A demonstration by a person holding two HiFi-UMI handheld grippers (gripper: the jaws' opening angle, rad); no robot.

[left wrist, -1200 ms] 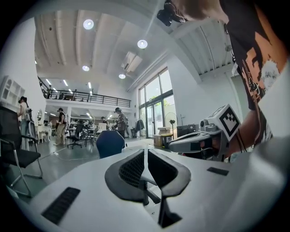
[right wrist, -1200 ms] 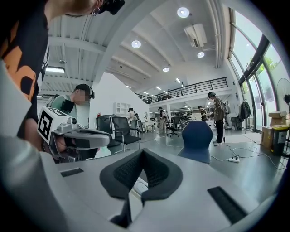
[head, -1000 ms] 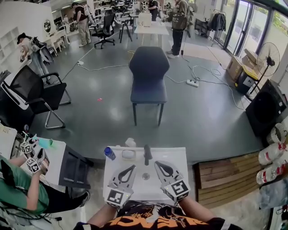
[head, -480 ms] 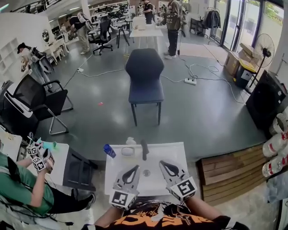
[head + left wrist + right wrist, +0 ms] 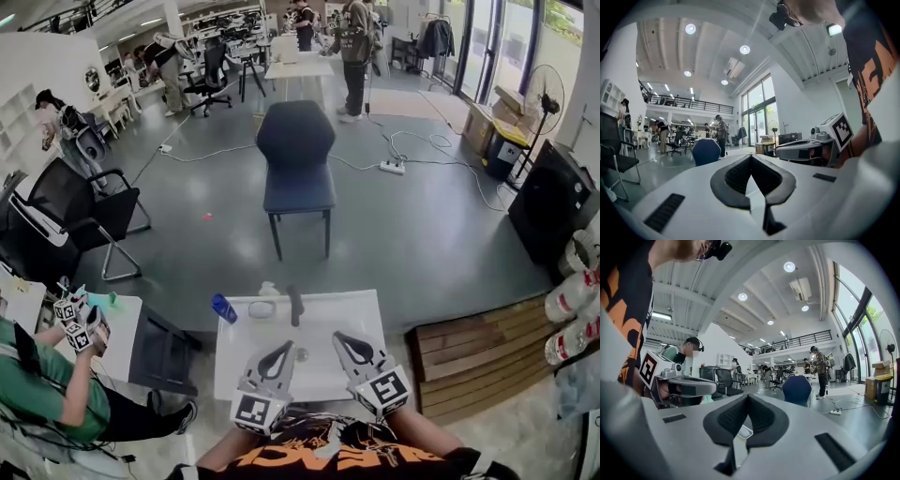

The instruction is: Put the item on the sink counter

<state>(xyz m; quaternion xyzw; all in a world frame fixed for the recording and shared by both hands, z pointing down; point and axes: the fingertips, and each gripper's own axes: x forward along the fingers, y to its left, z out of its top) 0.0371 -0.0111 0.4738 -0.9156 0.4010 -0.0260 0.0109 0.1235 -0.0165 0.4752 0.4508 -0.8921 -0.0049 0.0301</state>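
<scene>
Low centre of the frame: left gripper and right gripper side by side, both pinched tight and empty, hovering over the white counter. The sink drain shows between them. Further up, along the far edge: black tap, white bottle, blue bottle at the left corner.

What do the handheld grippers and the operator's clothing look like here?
The left gripper and right gripper match: light grey bodies, black ribbed pads shaped into a pointed loop, white cube with black square markers at the rear. No cables seen. The shirt is black with orange print.
</scene>
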